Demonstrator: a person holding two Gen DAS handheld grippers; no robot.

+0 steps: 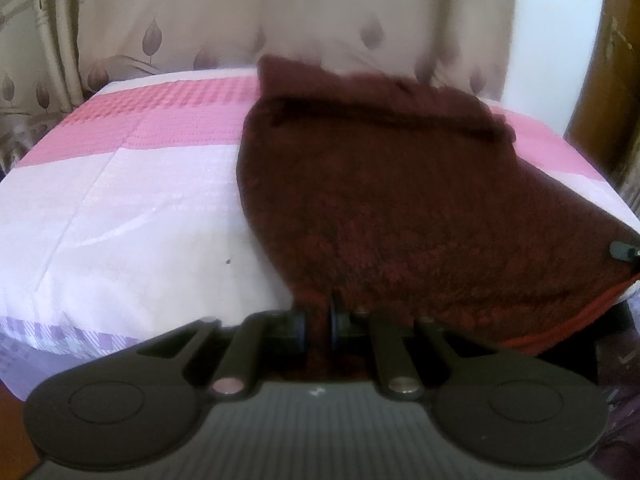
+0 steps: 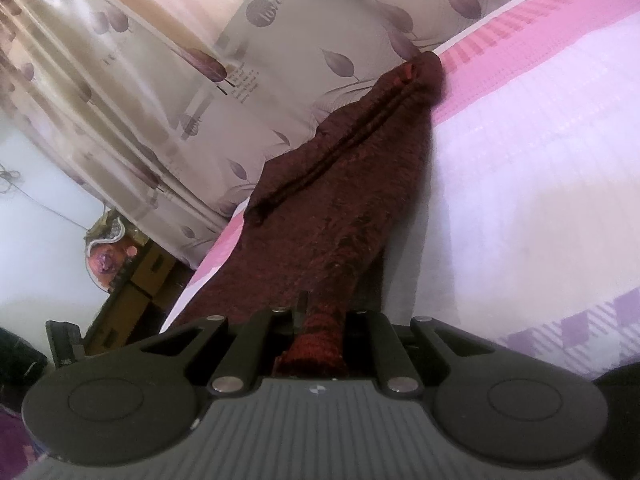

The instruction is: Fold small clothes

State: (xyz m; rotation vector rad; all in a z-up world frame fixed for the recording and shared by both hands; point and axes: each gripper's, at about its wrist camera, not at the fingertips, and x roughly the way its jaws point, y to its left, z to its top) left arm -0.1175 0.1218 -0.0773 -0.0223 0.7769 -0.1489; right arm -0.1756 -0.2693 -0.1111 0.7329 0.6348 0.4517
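A dark maroon knitted garment (image 1: 384,200) lies spread over the right half of a pink and white bedspread (image 1: 132,200). My left gripper (image 1: 318,322) is shut on the garment's near edge, with a pinch of the fabric between its fingers. In the right wrist view the same garment (image 2: 340,184) stretches away toward the curtain, a dark seam running along it. My right gripper (image 2: 322,332) is shut on a bunched corner of it. At the right edge of the left wrist view a black fingertip (image 1: 622,251) of the other gripper shows at the garment's corner.
A beige curtain (image 1: 280,16) with purple leaf prints hangs behind the bed. A wooden post (image 1: 608,92) stands at the far right. In the right wrist view a brown cabinet (image 2: 136,288) and a white wall (image 2: 36,216) lie beside the bed. A lilac checked border (image 2: 580,332) edges the bedspread.
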